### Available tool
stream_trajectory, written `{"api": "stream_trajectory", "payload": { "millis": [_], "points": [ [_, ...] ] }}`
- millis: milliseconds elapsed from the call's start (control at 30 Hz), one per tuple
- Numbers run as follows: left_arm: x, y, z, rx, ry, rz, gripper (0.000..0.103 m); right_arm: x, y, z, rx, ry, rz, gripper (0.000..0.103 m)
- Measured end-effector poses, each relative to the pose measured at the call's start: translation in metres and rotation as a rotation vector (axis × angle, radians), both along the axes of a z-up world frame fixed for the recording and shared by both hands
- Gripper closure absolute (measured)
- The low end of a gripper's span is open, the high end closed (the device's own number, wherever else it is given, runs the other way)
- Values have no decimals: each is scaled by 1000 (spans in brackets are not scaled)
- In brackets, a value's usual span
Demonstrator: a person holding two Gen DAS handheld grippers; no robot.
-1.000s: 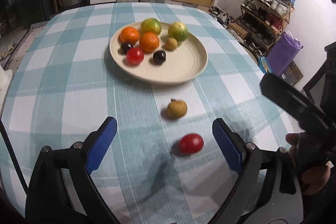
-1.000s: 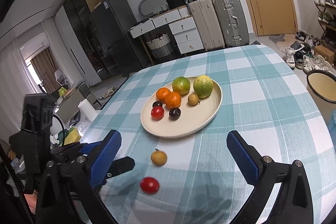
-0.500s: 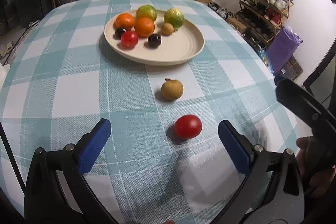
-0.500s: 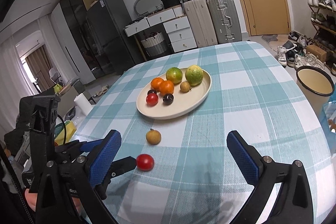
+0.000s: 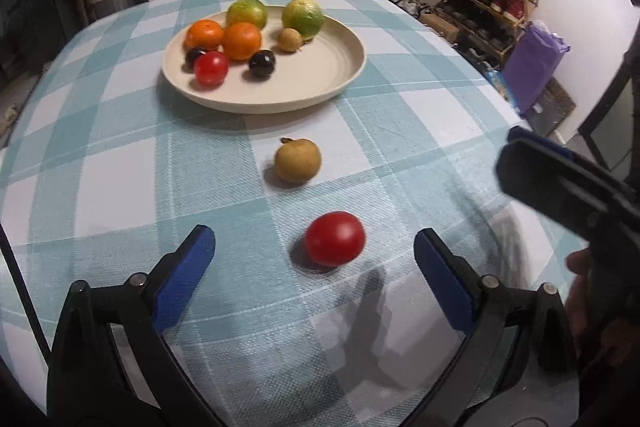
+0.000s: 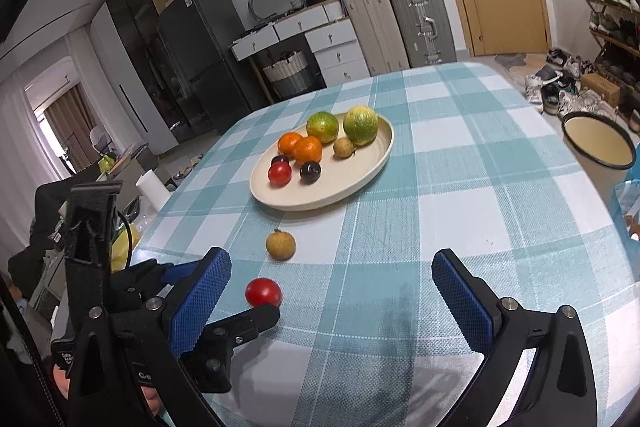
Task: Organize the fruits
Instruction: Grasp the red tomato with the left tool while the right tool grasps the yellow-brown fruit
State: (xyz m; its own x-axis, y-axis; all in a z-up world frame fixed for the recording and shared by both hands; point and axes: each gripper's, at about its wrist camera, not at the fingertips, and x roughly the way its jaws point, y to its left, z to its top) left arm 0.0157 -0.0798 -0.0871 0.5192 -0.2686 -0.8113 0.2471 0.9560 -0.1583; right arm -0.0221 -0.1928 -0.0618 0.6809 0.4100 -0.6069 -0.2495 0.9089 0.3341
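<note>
**Left tongs close in on the loose tomato**

Checked cloth covers the counter (image 5: 120, 163), with suitcases and a door behind. At upper centre of the left view a plate (image 5: 344, 67) already holds most fruits. Two lie loose below it: a longan (image 5: 297, 161) at centre and a tomato (image 5: 334, 238) lower down. Compared with a second ago, the left tongs (image 5: 314, 269) are lower and nearer, their wide jaws having just narrowed slightly, the tomato just ahead, untouched. The right tongs (image 6: 330, 291) stand wide, empty. A tomato pickup looks next.
</note>
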Motion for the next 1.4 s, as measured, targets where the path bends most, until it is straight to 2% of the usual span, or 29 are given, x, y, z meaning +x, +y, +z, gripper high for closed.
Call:
{"api": "stream_trajectory", "payload": {
  "millis": [33,100,133,200,233,300,567,733,933,1200,1267,1367,1400],
  "points": [
    [1,1,-1,-17,2,-1,11,1,0,-2,0,7,4,0],
    [2,4,-2,-43,10,-2,27,3,1,-4,-8,16,7,0],
    [4,6,-3,-55,15,-3,31,3,2,-5,-9,17,7,0],
    [6,9,-6,-72,33,-7,51,4,2,-6,-10,20,9,0],
    [7,10,-7,-75,29,-8,53,5,2,-7,-11,23,8,0],
    [6,13,-7,-117,37,-35,75,6,2,-8,-11,28,7,0],
    [1,28,5,-165,14,-47,75,17,12,-15,-10,64,33,0],
    [0,49,17,-185,-11,-31,75,27,25,-23,11,96,87,0],
    [2,77,23,-221,-17,4,75,41,38,-32,22,125,96,0],
    [8,104,21,-238,-10,64,75,55,53,-35,-11,118,110,2],
    [10,110,20,-245,-8,77,75,59,57,-36,-10,121,123,5],
    [13,116,19,-247,-6,89,75,65,66,-40,-26,135,140,23],
    [14,118,19,-250,-5,92,75,67,69,-41,-35,142,146,24]
  ]
}}
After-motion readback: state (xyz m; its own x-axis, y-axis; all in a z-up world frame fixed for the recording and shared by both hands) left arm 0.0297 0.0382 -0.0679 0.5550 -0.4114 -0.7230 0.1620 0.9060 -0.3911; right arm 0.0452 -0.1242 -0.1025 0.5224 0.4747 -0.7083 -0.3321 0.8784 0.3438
